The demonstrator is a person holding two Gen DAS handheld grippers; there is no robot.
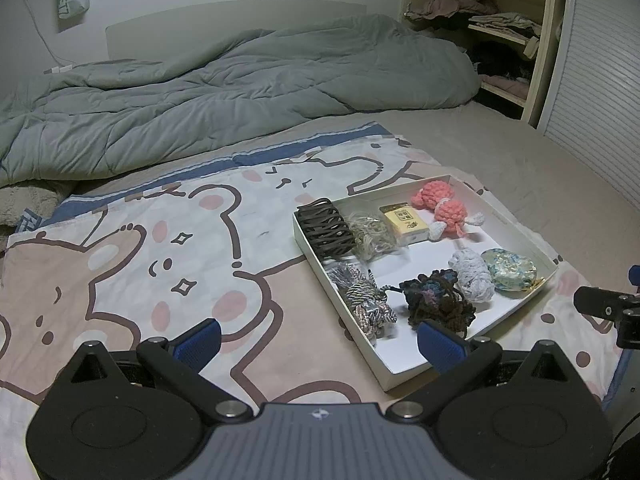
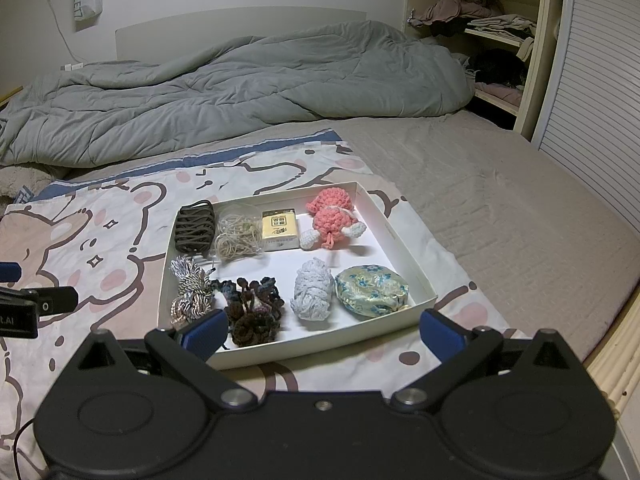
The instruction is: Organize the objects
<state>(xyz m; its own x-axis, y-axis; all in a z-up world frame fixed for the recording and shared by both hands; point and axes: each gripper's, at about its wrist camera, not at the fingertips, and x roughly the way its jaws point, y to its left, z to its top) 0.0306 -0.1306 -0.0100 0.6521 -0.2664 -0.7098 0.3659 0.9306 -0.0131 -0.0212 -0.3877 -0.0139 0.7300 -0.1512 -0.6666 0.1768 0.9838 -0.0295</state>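
A shallow white box (image 2: pixel 400 256) (image 1: pixel 516 224) lies on a cartoon-print cloth (image 1: pixel 160 248) on the bed. In it lie a dark cord bundle (image 2: pixel 194 227), a bag of rubber bands (image 2: pixel 238 232), a yellow card box (image 2: pixel 280 229), a pink crochet toy (image 2: pixel 332 216), a silver tassel cord (image 2: pixel 192 294), a dark crochet piece (image 2: pixel 254 308), a white yarn bundle (image 2: pixel 313 290) and a floral pouch (image 2: pixel 371 290). My left gripper (image 1: pixel 320 338) is open and empty, left of the box's near corner. My right gripper (image 2: pixel 324 330) is open and empty, just before the box's near wall.
A grey duvet (image 2: pixel 240 80) is heaped across the back of the bed. A shelf unit (image 2: pixel 480 36) with clothes stands at the back right beside a slatted door (image 2: pixel 600 92). Bare mattress (image 2: pixel 500 200) lies right of the cloth.
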